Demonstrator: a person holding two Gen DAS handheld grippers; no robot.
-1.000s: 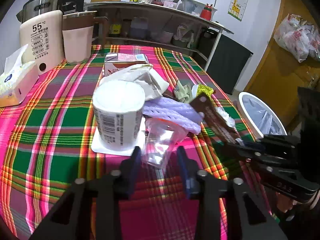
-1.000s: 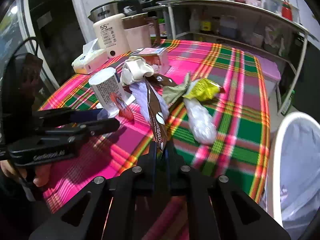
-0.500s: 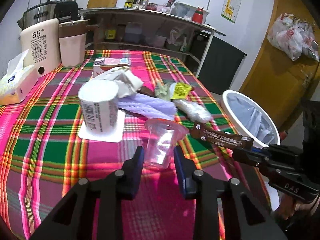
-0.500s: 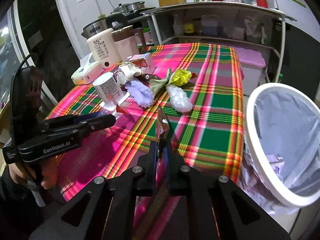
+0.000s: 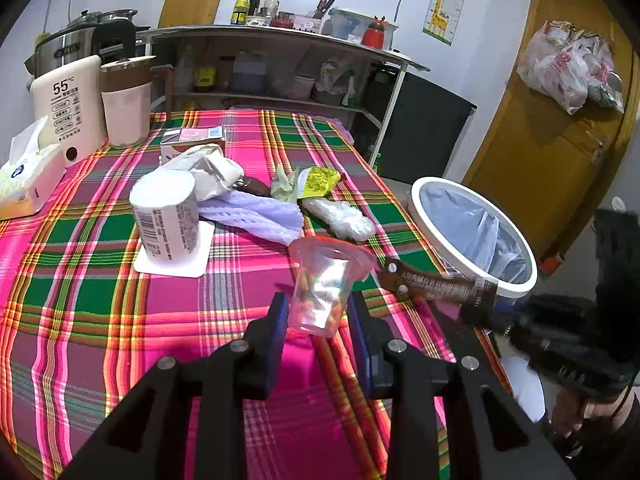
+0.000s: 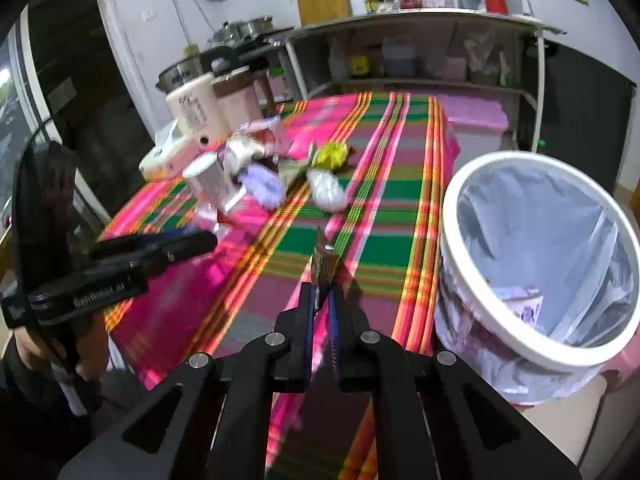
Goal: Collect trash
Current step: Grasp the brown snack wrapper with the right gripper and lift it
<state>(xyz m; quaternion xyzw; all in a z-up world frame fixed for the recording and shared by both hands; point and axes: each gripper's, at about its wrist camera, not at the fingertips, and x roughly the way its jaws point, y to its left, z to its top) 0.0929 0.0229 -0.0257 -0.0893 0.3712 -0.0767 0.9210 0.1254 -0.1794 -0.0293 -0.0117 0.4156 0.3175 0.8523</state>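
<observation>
Both hand-held grippers have drawn back from the litter toward the white bin (image 6: 536, 256) at right: the left hand-held gripper (image 5: 318, 320) grips a clear plastic cup (image 5: 324, 284) at lower centre, the right hand-held gripper (image 6: 322, 312) pinches a brown wrapper (image 6: 323, 266), ready to drop.

Even indoor light, strong fisheye bend

Corners go black; the right wrist view is motion-smeared across the counter (image 6: 384, 200), the left wrist view sharper.

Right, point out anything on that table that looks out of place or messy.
A heap of litter sits mid-table: a crumpled paper bag, purple foam netting, a yellow wrapper and a scrunched clear plastic bag. The paper cup stands upside down on a white coaster. Nothing looks spilled.
</observation>
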